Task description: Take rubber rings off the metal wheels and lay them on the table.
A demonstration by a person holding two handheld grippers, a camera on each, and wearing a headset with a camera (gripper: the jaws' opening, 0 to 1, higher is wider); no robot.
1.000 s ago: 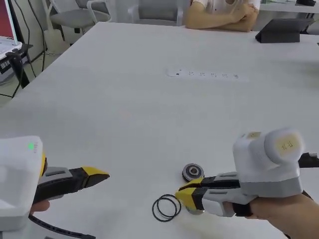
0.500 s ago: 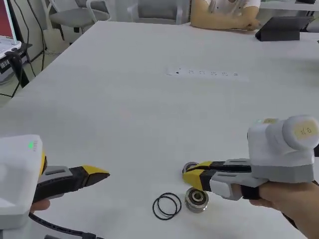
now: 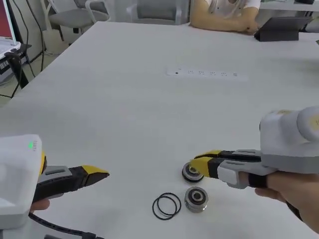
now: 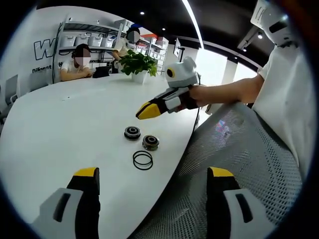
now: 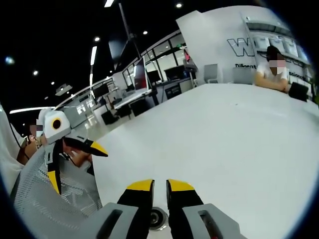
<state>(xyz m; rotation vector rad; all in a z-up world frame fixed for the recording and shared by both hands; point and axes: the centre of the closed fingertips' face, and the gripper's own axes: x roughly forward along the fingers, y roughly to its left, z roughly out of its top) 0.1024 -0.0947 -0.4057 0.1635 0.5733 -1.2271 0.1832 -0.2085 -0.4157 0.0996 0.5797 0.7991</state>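
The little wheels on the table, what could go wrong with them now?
The right gripper hangs right at the far wheel; a nudge might knock it into the near wheel close beside it. The loose rings lie near the edge of the table, so a bump could send them off.

Shiny metal wheels [image 3: 196,198] and thin black rubber rings [image 3: 166,206] lie on a smooth, matt white table [image 3: 124,114].

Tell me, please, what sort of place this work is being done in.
Probably an open-plan office or meeting area: a long white table with a power strip on it, office chairs beside it, and a potted plant towards its far end.
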